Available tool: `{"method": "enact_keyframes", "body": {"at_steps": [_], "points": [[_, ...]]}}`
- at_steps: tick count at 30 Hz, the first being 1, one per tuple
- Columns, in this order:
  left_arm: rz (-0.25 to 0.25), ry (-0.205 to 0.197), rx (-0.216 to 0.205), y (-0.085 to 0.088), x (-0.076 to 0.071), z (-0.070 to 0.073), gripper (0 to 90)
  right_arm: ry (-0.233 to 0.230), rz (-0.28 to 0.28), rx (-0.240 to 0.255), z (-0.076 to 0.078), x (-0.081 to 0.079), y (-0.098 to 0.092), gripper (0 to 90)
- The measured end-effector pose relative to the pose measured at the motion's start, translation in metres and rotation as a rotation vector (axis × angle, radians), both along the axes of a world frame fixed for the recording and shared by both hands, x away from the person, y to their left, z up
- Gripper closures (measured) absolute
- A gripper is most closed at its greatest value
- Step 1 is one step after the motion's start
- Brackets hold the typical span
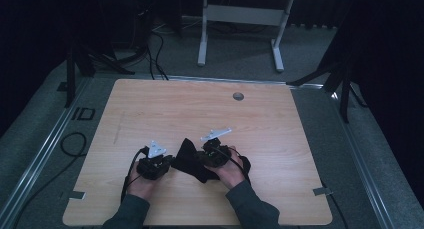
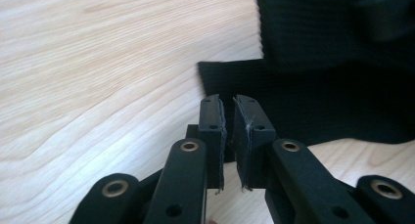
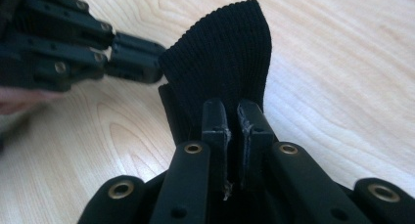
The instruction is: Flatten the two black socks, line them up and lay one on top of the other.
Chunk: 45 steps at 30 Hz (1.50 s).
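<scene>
A black knit cloth (image 1: 187, 161) lies near the front middle of the wooden table (image 1: 200, 109), between my two grippers. My left gripper (image 1: 171, 162) reaches it from the left. In the left gripper view its jaws (image 2: 229, 117) stand almost together at the corner of the cloth (image 2: 318, 101), and a dark bit of fabric sits between the pads. My right gripper (image 1: 201, 156) comes from the right. In its own view the right gripper (image 3: 234, 121) is shut on the cloth (image 3: 222, 53), which rises as a raised fold above the jaws. The left gripper's tips (image 3: 154, 62) pinch that fold's left edge.
A round grey grommet (image 1: 238, 96) is set in the tabletop near its far edge. Behind the table stands a white desk frame (image 1: 240, 19). Cables (image 1: 75, 144) lie on the grey floor at the left. The person's hands and grey sleeves (image 1: 250, 204) enter at the bottom.
</scene>
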<state>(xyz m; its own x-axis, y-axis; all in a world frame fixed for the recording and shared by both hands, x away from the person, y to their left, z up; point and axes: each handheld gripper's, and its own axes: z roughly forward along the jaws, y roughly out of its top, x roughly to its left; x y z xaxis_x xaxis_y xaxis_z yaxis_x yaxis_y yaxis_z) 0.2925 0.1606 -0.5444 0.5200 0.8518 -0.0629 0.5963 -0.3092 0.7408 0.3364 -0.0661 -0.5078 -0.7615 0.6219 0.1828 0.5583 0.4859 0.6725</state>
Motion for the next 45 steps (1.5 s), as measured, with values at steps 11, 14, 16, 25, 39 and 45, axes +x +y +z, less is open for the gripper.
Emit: {"method": "enact_keyframes", "body": {"at_steps": [11,14,16,25,39,45], "points": [[0.024,0.017,0.016,0.001,0.001,0.000,90.0,0.054,0.008,-0.045,-0.018,0.002,0.017,83.5],[0.019,0.000,0.002,0.003,-0.001,0.003,90.0,0.066,0.005,-0.055,-0.022,0.002,0.020,83.4],[0.009,-0.011,-0.005,0.002,-0.002,0.005,90.0,0.073,-0.004,-0.060,-0.024,0.003,0.021,83.4],[-0.019,-0.014,0.022,-0.006,-0.002,0.001,89.9,0.087,-0.014,-0.066,-0.028,0.003,0.023,83.5],[0.013,-0.017,0.002,0.000,0.000,0.001,89.8,0.028,-0.052,-0.096,-0.017,-0.001,0.027,83.2],[0.001,-0.016,0.008,-0.001,0.000,0.001,89.8,0.037,-0.060,-0.108,-0.022,0.000,0.031,83.2]]}}
